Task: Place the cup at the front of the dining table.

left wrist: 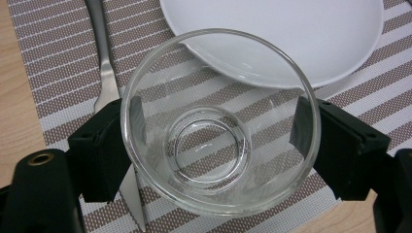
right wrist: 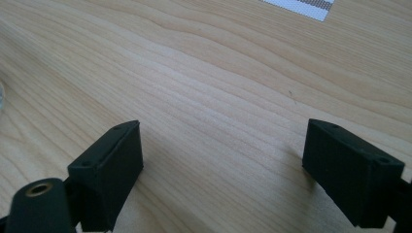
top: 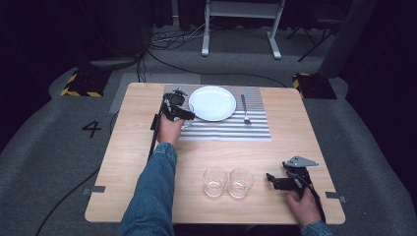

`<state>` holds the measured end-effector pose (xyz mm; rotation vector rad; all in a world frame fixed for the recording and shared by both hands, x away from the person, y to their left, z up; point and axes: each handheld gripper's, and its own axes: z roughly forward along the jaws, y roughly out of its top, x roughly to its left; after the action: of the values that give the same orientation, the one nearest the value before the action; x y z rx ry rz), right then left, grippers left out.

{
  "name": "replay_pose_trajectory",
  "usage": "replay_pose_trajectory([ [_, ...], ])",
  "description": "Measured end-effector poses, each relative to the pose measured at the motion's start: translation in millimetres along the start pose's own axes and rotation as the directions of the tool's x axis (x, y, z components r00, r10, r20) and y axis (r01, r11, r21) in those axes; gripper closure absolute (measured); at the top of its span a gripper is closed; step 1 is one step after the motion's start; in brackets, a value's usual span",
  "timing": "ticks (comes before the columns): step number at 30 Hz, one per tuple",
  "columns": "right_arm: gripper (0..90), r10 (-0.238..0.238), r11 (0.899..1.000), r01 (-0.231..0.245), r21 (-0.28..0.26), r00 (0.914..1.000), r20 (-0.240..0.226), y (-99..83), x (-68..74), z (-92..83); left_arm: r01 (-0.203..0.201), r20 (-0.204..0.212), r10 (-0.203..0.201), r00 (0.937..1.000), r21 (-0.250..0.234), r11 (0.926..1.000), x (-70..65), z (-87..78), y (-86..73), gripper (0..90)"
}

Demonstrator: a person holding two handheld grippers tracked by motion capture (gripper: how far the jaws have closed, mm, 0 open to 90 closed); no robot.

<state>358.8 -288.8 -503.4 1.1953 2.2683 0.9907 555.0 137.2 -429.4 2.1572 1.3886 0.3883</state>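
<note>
At the left of the table we have the left gripper (top: 186,115) closed on a clear glass tumbler (left wrist: 219,121), one black jaw pressed against each side of its wall. We carry it above the striped placemat (top: 223,129), at the left rim of the white plate (top: 212,103). In the left gripper view a knife (left wrist: 112,97) lies on the mat directly beneath the glass. We cannot tell whether the glass base rests on the mat or hangs just above it.

The hazards, as we judge them: smooth glass against flat pads could slip if we tilt or loosen. Lowered straight down, the base could land on the knife blade and rock, or the wall could knock the plate rim. The free strip of mat between knife and plate looks narrow, so we would need care placing it there.

Moving right, two more glasses (top: 227,182) stand touching each other near the near edge, with bare wood all around them. A fork (top: 245,109) lies just right of the plate.

At the far right, our right gripper (top: 276,181) rests low over bare table, jaws wide apart and empty, close to the near right corner, with open room toward the glasses.
</note>
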Motion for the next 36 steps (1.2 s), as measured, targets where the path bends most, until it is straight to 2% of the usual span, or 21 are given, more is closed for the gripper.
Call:
replay_pose_trajectory([
  [2,14.7,0.0,1.0,0.0,0.001,1.0,0.0,0.0,0.0,0.0,0.03,0.013,-0.03,0.9995,-0.002,0.9995,-1.4,0.8,-1.2,18.0],
  [3,14.7,0.0,1.0,0.0,0.0,1.0,0.0,0.0,0.0,0.0,0.029,0.015,-0.029,0.9995,0.0,0.9996,-0.9,0.8,-1.3,17.9],
  [5,14.7,0.0,1.0,0.0,0.0,1.0,0.0,0.0,0.0,0.0,-0.002,-0.001,0.002,1.0,0.013,0.9999,1.1,0.2,-0.9,17.7],
  [6,14.7,0.0,1.0,0.0,0.0,1.0,0.0,0.0,0.1,0.0,0.003,0.001,-0.003,1.0,0.021,0.9998,0.6,-0.6,-1.0,17.7],
  [9,14.7,-0.001,1.0,0.001,0.002,1.0,0.001,0.0,0.0,-0.1,-0.028,-0.01,0.028,0.9996,0.024,0.9993,0.8,-2.8,-0.1,17.4],
  [13,14.7,-0.001,1.0,0.001,0.002,1.0,0.001,0.0,0.1,-0.1,-0.008,0.011,0.008,0.9999,-0.012,0.9999,1.3,-8.6,-0.9,17.0],
  [16,14.7,0.0,1.0,0.0,0.001,1.0,0.0,0.0,0.0,-0.1,0.019,0.011,-0.018,0.9998,-0.049,0.9986,-0.7,-15.0,-0.9,16.4],
  [19,14.7,0.001,1.0,-0.001,0.0,1.0,0.0,0.0,0.1,0.0,0.024,0.009,-0.023,0.9997,-0.076,0.9968,-2.7,-24.0,-0.7,15.8],
  [21,14.7,0.0,1.0,0.0,0.0,1.0,0.0,0.0,0.0,0.0,0.012,0.034,-0.009,0.9994,-0.083,0.9965,-4.4,-30.2,-1.1,16.9],
  [23,14.7,0.0,1.0,0.0,0.0,1.0,-0.001,0.0,-0.1,0.0,-0.003,0.016,0.004,0.9999,-0.084,0.9965,-8.3,-36.0,-1.2,16.9],
  [25,14.7,0.0,1.0,0.0,0.0,1.0,-0.001,0.0,-0.1,0.0,-0.018,0.021,0.02,0.9996,-0.091,0.9957,-11.2,-42.6,-1.4,16.9],
  [28,14.7,0.0,1.0,0.0,0.0,1.0,-0.001,0.0,-0.1,0.0,-0.009,0.039,0.014,0.9991,-0.124,0.9923,-14.8,-52.0,-3.4,17.4],
  [36,14.7,0.0,1.0,0.0,0.0,1.0,-0.001,0.0,-0.1,0.0,-0.016,0.056,0.024,0.9981,-0.141,0.9899,-20.4,-70.2,-12.4,17.9],
])
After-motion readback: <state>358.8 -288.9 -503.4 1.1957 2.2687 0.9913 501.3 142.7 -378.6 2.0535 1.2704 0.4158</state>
